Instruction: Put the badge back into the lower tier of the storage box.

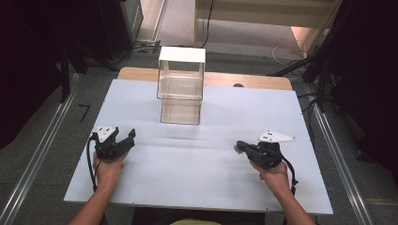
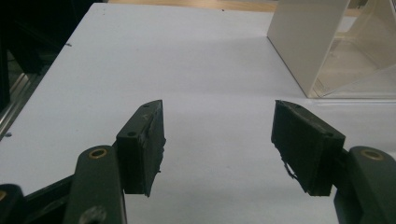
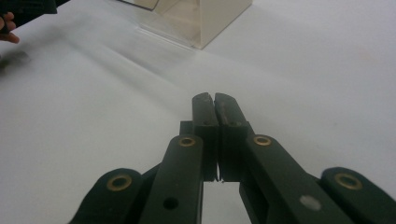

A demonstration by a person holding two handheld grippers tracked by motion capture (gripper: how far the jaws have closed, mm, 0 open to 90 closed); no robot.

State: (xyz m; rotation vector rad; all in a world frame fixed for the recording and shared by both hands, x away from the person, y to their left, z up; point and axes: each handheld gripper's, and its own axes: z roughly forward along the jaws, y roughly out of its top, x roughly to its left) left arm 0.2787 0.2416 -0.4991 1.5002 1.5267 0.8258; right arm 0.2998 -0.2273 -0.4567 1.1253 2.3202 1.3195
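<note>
A clear two-tier box with a white top [image 1: 181, 85] stands at the far middle of the white table [image 1: 197, 178]. In the left gripper view its white side wall [image 2: 306, 42] rises at the upper right. My left gripper [image 1: 127, 138] rests at the table's left, and its jaws stand wide apart with nothing between them [image 2: 219, 140]. My right gripper [image 1: 238, 147] is at the right, pointing toward the middle, with its jaws pressed together and empty [image 3: 215, 100]. The box's corner [image 3: 205, 23] lies ahead of it.
A wooden strip [image 1: 141, 73] runs along the table's far edge. Metal rails [image 1: 42, 145] flank the table on the floor, and dark equipment and cables [image 1: 300, 61] stand beyond the far corners. A hand [image 3: 8, 25] shows at the upper left of the right gripper view.
</note>
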